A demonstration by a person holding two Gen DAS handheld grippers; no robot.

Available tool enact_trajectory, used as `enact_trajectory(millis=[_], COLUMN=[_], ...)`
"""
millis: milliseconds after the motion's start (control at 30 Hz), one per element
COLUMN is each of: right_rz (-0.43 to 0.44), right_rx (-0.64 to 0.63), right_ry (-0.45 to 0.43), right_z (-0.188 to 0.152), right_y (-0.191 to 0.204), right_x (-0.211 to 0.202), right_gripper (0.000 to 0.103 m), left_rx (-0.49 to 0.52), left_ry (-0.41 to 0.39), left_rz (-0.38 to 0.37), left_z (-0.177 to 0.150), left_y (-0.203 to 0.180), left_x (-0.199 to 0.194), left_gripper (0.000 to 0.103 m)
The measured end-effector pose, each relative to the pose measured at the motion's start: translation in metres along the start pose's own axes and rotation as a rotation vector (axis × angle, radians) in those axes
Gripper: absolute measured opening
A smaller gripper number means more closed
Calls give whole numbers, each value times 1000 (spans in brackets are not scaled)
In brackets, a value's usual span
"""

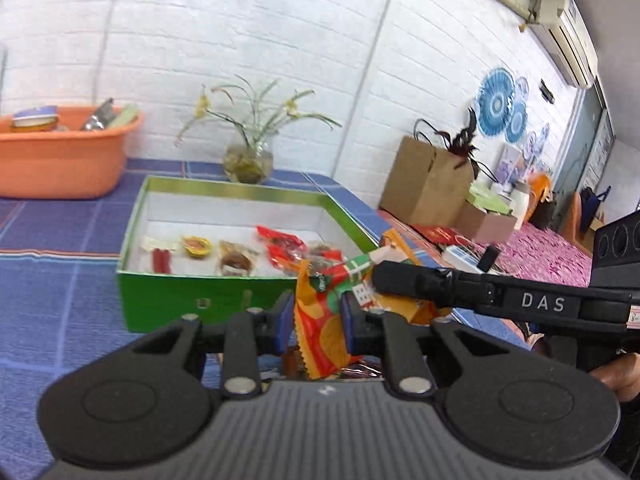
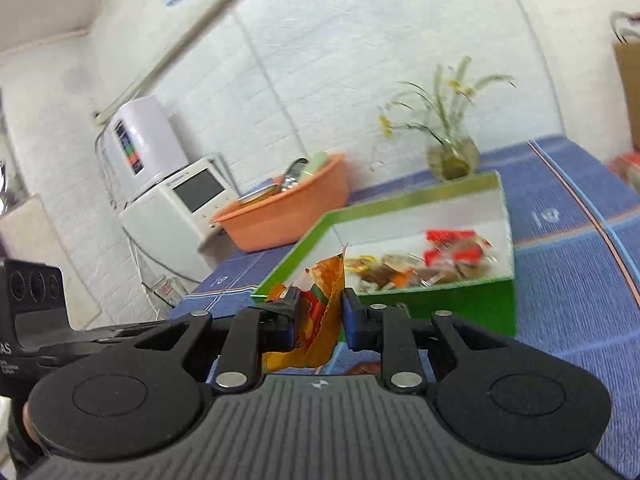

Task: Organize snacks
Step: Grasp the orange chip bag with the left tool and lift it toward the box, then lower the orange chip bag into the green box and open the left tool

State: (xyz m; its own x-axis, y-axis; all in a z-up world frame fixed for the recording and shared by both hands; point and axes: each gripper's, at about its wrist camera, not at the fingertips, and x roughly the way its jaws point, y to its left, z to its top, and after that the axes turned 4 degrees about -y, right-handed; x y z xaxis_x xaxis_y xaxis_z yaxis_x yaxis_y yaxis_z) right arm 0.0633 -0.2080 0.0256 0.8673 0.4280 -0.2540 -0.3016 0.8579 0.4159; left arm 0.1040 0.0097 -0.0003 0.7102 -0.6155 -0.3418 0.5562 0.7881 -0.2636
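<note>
My left gripper (image 1: pixel 316 322) is shut on an orange and red snack packet (image 1: pixel 320 332), held in the air just in front of the green box (image 1: pixel 168 300). The right gripper (image 1: pixel 378 276) comes in from the right and pinches the same packet's upper right part. In the right wrist view, my right gripper (image 2: pixel 320 316) is shut on the orange snack packet (image 2: pixel 324 316), with the left gripper's tip beside it. The green box (image 2: pixel 460 304) holds several wrapped snacks (image 1: pixel 280 252) on its white floor.
An orange basin (image 1: pixel 60 156) with dishes stands at the back left on the blue checked tablecloth (image 1: pixel 48 280). A glass vase with a plant (image 1: pixel 248 160) stands behind the box. Brown paper bags (image 1: pixel 428 180) and clutter lie on the right. White appliances (image 2: pixel 160 184) stand beside the basin.
</note>
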Motion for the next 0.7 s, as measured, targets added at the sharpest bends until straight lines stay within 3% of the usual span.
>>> enact_trajectory(millis=[133, 400, 533, 700], right_rz=[25, 62, 77, 66], right_rx=[-86, -134, -157, -127], right_ry=[-6, -29, -60, -33], right_z=[6, 30, 35, 30], right_y=[18, 33, 32, 18], right_x=[11, 44, 57, 67], right_gripper=[40, 39, 37, 34], left_rx=[-8, 2, 29, 91], left_ry=[-35, -86, -119, -103], left_rz=[46, 106, 165, 172], left_z=[8, 32, 37, 35], left_y=[8, 28, 31, 25], left_x=[-15, -26, -15, 11], left_gripper=[16, 16, 16, 16])
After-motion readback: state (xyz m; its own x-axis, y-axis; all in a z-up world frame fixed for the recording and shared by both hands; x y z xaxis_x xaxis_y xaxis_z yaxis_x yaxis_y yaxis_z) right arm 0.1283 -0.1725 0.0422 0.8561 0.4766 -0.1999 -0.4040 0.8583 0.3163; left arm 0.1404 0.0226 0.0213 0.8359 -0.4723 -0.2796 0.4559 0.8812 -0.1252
